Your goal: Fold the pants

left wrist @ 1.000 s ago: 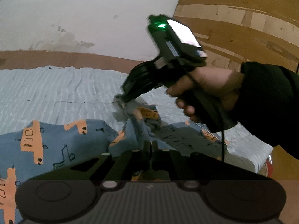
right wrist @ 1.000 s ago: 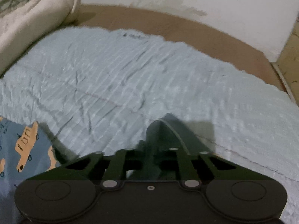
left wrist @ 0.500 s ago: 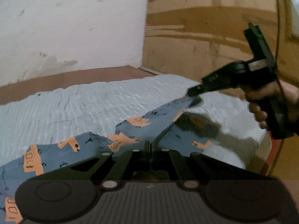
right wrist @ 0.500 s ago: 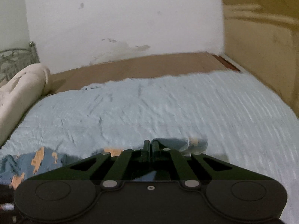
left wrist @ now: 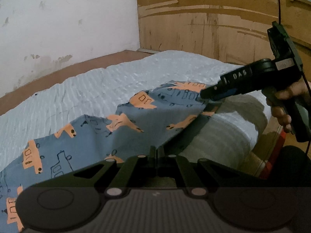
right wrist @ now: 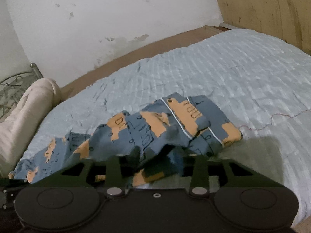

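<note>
Two grippers hold the pants [left wrist: 124,134] off the bed [left wrist: 93,89] at once. The left gripper [left wrist: 157,151] has its fingers pressed together on a fold of the blue, orange-printed cloth near the bed's near edge. The right gripper [left wrist: 209,95], seen from the left wrist view, pinches the hem end of the cloth over the bed's right edge, and its own view shows fabric bunched between its fingers [right wrist: 136,155], so it reads as clamped on the pants too. Between the two grips the cloth hangs in a slack, slanted sheet, and its far end trails down onto the quilted cover toward the left, near the rolled cream blanket [right wrist: 25,104].

The risk from here, as I judge it, lies in the uneven hold. Fabric is crumpled in the right gripper rather than taken flat, so a layer could slip out when the cloth is pulled taut. Laid down that way, the legs would land twisted. The right grip also sits close to the bed's edge, so a dropped end may slide off it.
</note>
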{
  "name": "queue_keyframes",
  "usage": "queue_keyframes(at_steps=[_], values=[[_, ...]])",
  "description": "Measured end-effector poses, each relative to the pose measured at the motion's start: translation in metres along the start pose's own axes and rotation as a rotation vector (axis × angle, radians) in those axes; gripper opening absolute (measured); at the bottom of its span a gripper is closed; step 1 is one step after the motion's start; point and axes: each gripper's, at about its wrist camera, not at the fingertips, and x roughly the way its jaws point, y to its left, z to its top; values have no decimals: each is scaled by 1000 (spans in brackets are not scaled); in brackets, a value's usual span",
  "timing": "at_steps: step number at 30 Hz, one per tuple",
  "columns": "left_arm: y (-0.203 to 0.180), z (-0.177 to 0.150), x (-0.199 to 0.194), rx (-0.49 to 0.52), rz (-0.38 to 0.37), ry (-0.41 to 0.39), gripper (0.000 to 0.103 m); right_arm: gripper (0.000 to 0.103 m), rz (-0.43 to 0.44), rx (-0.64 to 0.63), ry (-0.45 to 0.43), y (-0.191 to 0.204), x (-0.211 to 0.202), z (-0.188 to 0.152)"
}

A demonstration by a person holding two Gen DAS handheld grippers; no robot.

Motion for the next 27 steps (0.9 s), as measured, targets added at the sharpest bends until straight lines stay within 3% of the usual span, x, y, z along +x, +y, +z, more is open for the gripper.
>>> queue_keyframes(at_steps=[7,12,15,19,23,25,27], values=[[-1,-1,1,-4,8,14,0,55,15,96,-28,-28,22,21],[-2,0,2,1,13,20,0,35,34,104,16,-44,44,44],[-3,0,1,3,16,22,0,33,19,51,41,-43,54,56],[-4,0,1,7,20,24,0,34,-60,-115,52,-31,66,67],[-4,0,1,4,22,25,0,34,-33,-170,101,-27,77,70],[-3,0,1,1,21,26,0,29,-22,-185,116,-25,79,69],[-3,0,1,2,23,28,0,11,-24,-187,127,-25,80,68]])
